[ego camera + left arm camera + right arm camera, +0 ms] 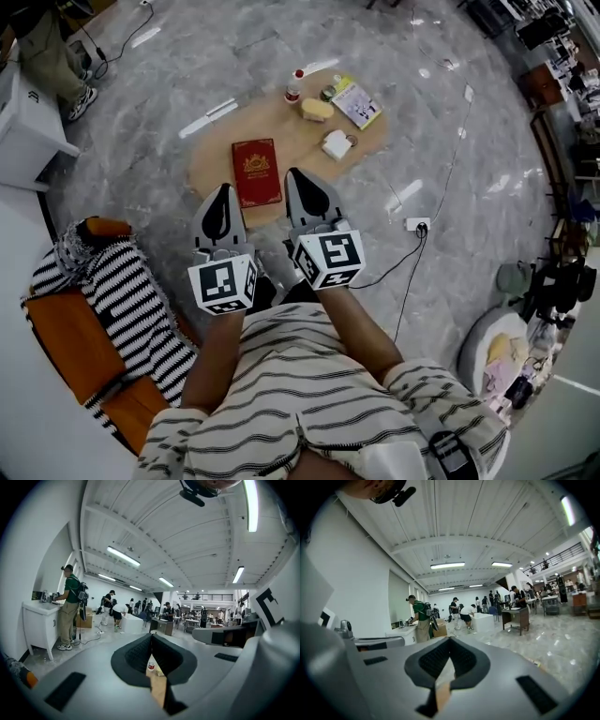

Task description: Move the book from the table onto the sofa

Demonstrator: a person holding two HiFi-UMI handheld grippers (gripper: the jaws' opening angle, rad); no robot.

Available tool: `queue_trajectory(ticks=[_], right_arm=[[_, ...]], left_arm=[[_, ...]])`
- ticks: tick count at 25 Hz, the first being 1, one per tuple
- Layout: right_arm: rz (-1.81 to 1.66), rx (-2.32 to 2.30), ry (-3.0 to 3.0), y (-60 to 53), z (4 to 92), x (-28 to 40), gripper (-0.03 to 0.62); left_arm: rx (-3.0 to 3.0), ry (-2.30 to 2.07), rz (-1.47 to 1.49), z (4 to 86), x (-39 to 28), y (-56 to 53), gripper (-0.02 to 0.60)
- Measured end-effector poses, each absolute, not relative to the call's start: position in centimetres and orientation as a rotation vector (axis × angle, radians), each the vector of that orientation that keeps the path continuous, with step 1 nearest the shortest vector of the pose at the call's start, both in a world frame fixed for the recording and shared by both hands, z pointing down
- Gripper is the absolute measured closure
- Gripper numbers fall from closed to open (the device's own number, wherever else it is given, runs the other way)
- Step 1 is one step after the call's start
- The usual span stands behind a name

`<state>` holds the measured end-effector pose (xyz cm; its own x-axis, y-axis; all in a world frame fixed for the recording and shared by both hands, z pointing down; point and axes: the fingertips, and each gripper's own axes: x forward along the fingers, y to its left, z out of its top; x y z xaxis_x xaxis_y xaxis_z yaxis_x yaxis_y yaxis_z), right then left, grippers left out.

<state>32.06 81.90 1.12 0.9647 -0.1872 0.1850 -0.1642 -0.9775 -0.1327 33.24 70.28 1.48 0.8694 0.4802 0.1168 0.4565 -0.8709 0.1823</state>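
Observation:
A red book point(256, 171) with a gold emblem lies flat on the near part of a low wooden table point(211, 169). My left gripper point(223, 190) is shut and empty, its tip just left of the book's near edge. Shut and empty too, my right gripper point(293, 175) points past the book's right side. In the left gripper view the closed jaws point(152, 638) frame a strip of table and a small bottle point(151, 666). The right gripper view shows its closed jaws point(450, 641) and the hall beyond. The orange sofa point(66, 337) sits at lower left.
A striped blanket point(117, 300) drapes the sofa. Further back on the table are a red-capped bottle point(293, 89), a yellow block point(317, 110), a booklet point(357, 103) and a white box point(337, 144). A power strip point(416, 225) and cable lie on the floor to the right. A white cabinet point(28, 122) stands at left.

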Motion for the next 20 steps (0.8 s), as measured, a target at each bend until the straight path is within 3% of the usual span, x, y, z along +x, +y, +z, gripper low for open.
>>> queue_trajectory(ticks=[20], right_arm=[[-0.541, -2.902, 0.257, 83.9, 11.2, 37.6, 0.585]], left_arm=[[2.863, 0.725, 0.515, 11.5, 38.7, 72.9, 0.574]])
